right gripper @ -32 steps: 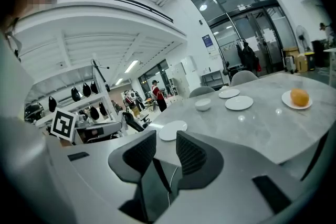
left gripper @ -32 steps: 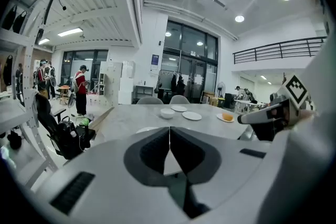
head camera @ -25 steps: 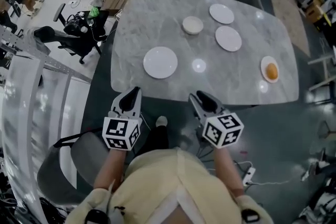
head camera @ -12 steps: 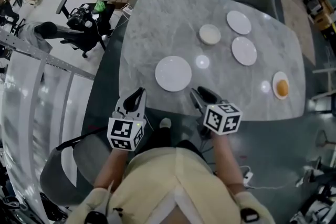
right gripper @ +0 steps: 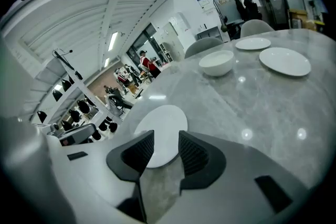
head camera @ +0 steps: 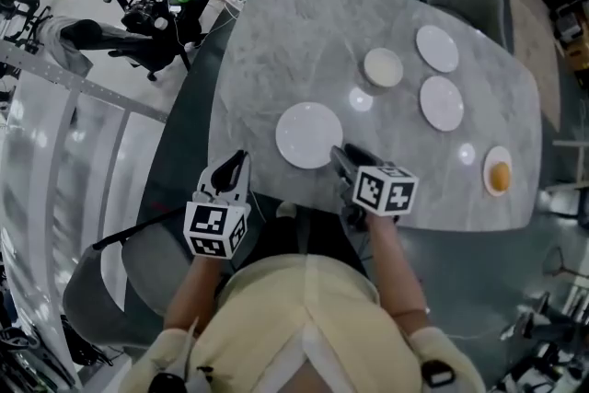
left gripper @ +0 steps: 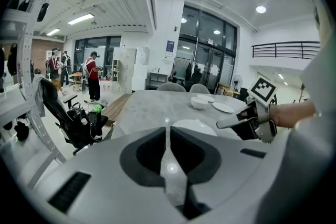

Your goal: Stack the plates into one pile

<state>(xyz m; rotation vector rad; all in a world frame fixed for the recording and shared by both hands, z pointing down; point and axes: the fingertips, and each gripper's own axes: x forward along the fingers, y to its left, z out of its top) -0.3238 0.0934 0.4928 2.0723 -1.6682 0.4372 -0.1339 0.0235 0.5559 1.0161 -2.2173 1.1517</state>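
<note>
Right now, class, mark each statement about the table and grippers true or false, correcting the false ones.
1. One pile is already built. False: the large plate and two smaller plates lie apart.
2. A bowl stands on the table. True.
3. The left gripper is shut and empty. True.
4. The right gripper clamps the large plate. False: its jaws are opening and stand apart, no pad pressing it.
</note>
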